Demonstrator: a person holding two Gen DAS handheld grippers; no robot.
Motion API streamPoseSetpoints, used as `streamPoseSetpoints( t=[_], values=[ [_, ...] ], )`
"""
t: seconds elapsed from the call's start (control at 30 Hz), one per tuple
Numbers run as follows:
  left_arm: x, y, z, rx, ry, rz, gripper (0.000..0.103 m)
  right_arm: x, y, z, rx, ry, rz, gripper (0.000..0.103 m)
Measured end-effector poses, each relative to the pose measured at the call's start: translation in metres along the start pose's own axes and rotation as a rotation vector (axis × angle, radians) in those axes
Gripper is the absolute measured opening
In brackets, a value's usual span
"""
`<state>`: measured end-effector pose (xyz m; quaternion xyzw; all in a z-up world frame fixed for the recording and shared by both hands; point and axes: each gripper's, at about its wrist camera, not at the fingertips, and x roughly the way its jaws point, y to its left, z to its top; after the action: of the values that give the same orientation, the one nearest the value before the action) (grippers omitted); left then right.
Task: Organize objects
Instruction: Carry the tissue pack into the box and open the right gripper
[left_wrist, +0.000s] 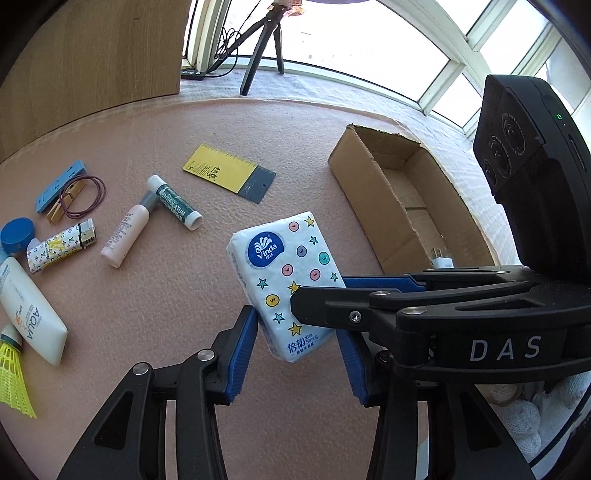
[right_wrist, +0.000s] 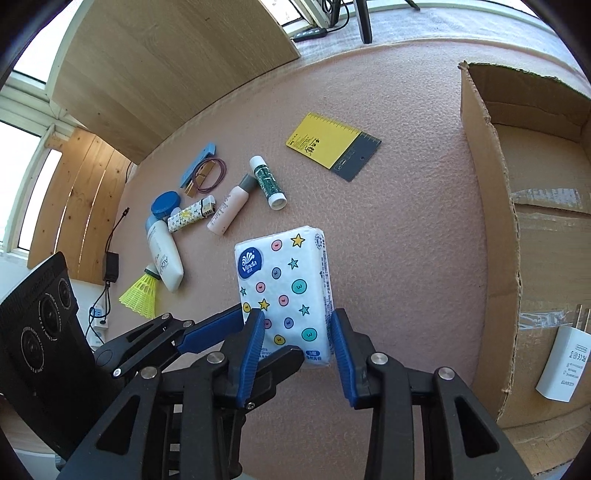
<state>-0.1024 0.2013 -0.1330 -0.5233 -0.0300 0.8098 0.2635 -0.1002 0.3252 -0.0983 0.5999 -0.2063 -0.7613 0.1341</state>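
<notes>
A white Vinda tissue pack (left_wrist: 286, 275) with stars and dots is held above the pink mat, tilted. Both grippers are around its near end. My left gripper (left_wrist: 297, 345) has its blue pads on the pack's two sides. My right gripper (right_wrist: 297, 341) straddles the same pack (right_wrist: 284, 291) from the other direction, pads on its sides; in the left wrist view its black finger (left_wrist: 332, 306) crosses over the pack. The open cardboard box (left_wrist: 402, 199) lies to the right, also in the right wrist view (right_wrist: 495, 258), with a white charger (right_wrist: 565, 363) inside.
On the mat (left_wrist: 177, 295) to the left lie a yellow ruler card (left_wrist: 225, 170), green lip balm (left_wrist: 175, 203), pink tube (left_wrist: 125, 232), patterned lighter (left_wrist: 61, 249), sunscreen bottle (left_wrist: 29, 314), yellow shuttlecock (left_wrist: 11, 376), blue cap (left_wrist: 16, 234), blue clip, clothespin and rubber bands (left_wrist: 85, 197). A wooden panel (left_wrist: 88, 55) stands behind.
</notes>
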Motion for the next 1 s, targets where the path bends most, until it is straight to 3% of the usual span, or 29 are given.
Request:
streamPoseSetpoints(
  t=[0.53,1.0],
  values=[
    [0.007,-0.108,0.048,0.177,-0.075,-0.062,0.048,-0.104,-0.057,-0.003,0.057,-0.196,-0.048,0.034],
    [0.060,-0.163,0.070,0.229,-0.035,-0.069,0.048,-0.121,-0.126,0.007,0.127,-0.213,-0.076,0.034]
  ],
)
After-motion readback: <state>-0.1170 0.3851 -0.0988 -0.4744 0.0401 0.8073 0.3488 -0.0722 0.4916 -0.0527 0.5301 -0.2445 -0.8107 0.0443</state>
